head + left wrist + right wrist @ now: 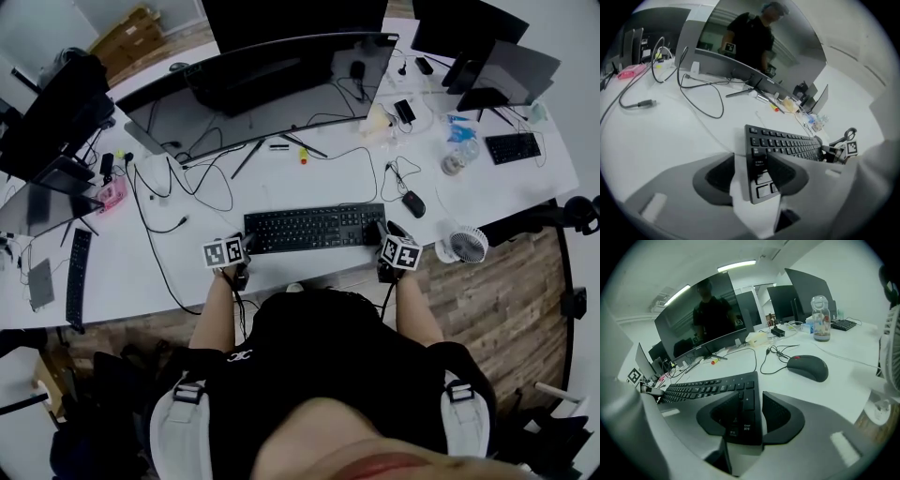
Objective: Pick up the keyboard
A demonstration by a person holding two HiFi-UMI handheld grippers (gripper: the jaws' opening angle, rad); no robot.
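The black keyboard (pixel 314 228) lies flat on the white desk (pixel 281 178), in front of the curved monitor. My left gripper (pixel 246 253) is at the keyboard's left end. Its jaws straddle the keyboard's (pixel 780 145) left edge, one pad over the keys, and a strip of white shows between the outer pad and that edge. My right gripper (pixel 384 246) is at the right end. There the jaws stand close together, with the keyboard's (pixel 712 387) last column of keys pinched between the pads (pixel 776 413).
A black mouse (pixel 413 203) with its cable lies right of the keyboard, and a small white fan (pixel 463 244) stands at the desk's front right. Loose cables (pixel 187 183) run behind the left end. A second keyboard (pixel 77 277) lies far left.
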